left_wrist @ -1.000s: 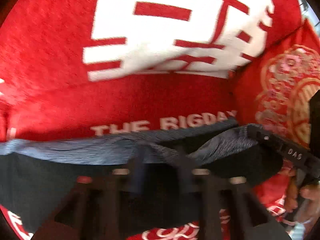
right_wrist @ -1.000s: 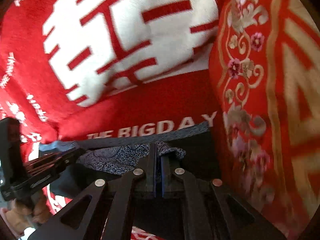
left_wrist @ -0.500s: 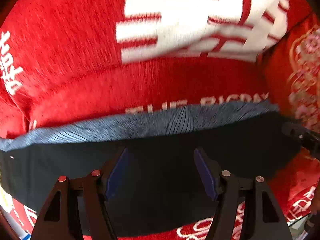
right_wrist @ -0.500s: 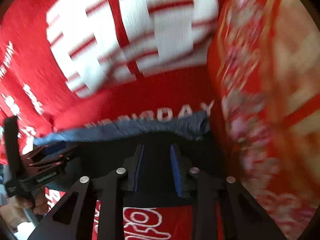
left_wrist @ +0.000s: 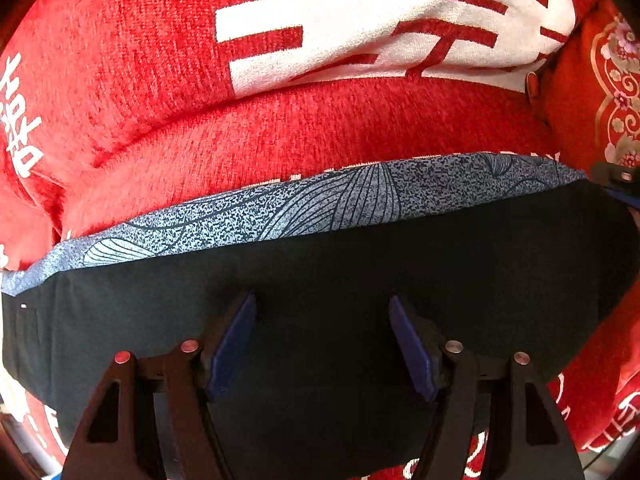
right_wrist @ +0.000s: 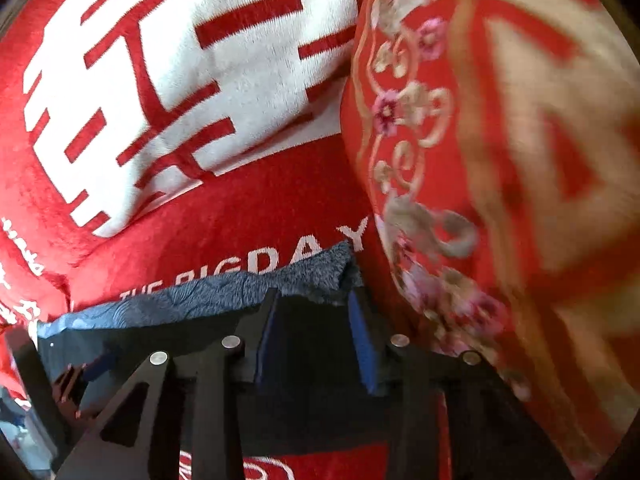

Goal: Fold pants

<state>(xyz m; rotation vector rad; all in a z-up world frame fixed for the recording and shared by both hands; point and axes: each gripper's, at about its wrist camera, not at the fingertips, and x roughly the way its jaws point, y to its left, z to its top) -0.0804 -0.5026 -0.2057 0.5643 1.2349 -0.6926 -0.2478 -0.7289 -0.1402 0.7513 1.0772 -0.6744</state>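
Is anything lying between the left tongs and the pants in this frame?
Nothing visible. The left tongs stand open directly over the dark pants, which lie folded on the red blanket, with only bare fabric between the pads.

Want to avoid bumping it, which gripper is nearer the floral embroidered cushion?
Right. The right gripper, jaws opening, sits beside the cushion; the left gripper is farther off, over the pants.

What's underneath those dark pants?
The dark pants lie flat on a red blanket with white lettering. A blue-grey patterned band shows along their far edge. Red fabric peeks out below too; whatever sits directly beneath the pants is covered.
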